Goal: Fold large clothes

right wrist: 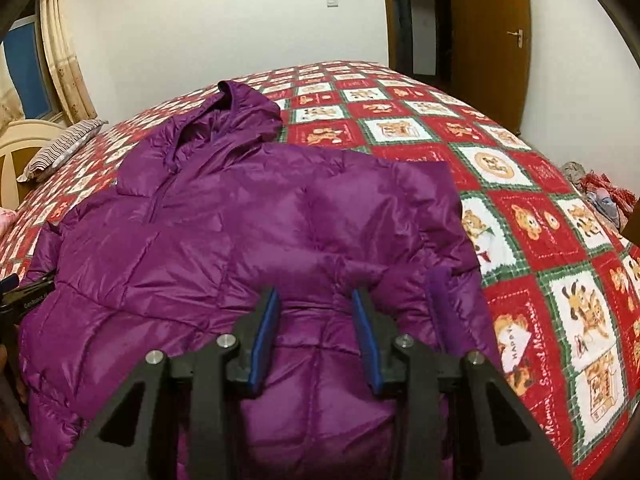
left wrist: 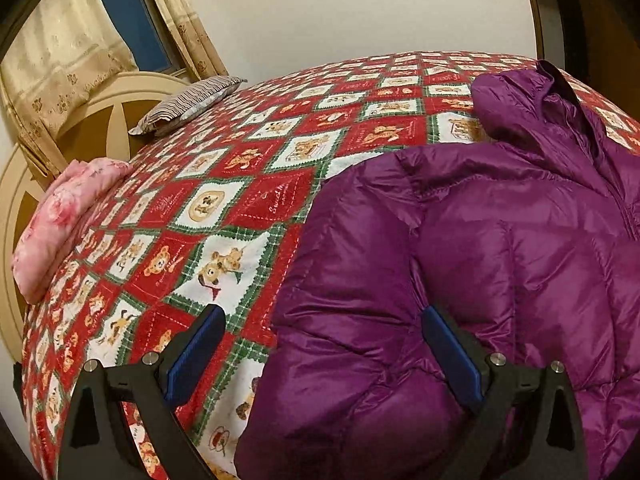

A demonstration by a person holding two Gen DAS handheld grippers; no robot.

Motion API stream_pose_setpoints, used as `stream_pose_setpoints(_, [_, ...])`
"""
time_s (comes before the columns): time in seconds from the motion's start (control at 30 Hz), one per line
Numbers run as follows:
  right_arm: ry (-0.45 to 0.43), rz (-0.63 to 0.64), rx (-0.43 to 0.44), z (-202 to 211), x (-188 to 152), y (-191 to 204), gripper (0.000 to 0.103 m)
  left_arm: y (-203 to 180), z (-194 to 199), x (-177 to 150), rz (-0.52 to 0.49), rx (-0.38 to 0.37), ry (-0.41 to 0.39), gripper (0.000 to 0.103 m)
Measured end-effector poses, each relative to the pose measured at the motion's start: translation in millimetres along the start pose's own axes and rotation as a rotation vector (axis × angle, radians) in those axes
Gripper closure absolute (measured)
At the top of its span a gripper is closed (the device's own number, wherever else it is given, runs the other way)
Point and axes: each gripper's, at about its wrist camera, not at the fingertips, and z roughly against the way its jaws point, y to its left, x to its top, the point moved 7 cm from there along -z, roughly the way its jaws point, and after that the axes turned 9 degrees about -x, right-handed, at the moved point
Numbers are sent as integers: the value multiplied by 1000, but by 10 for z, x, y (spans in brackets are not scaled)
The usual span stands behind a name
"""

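Bedroom w/ white walls; bed quilt [left wrist: 224,208] red, teddy-bear patches. L view only: 1 pink bundle [left wrist: 60,224] at 9 o'clock, 1 striped pillow [left wrist: 188,106] at 11. 1 purple puffer jacket [right wrist: 240,232] lay centre-bed. R view only: wooden door [right wrist: 492,40] at 1. Left gripper [left wrist: 324,324] wide open, holding nothing, straddling the jacket's edge; right gripper [right wrist: 316,300] part-open over jacket, nothing gripped.

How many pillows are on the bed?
2. A striped pillow lies at the far end by the headboard; a pink flowery one sits nearer along the same edge. More may be hidden outside the views.
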Motion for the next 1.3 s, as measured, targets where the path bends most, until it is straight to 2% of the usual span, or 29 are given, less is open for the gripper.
stream_pose_setpoints(0.5, [-5, 42, -58, -53, -16, 68, 62, 9, -16, -16, 18, -17, -5, 4])
stream_pose_setpoints(1.07, [-17, 52, -79, -45, -21, 85, 62, 7, -18, -19, 20, -20, -6, 4])
stream_pose_setpoints(1.3, [-15, 51, -77, -46, -22, 86, 62, 17, 30, 36, 1, 8, 11, 4])
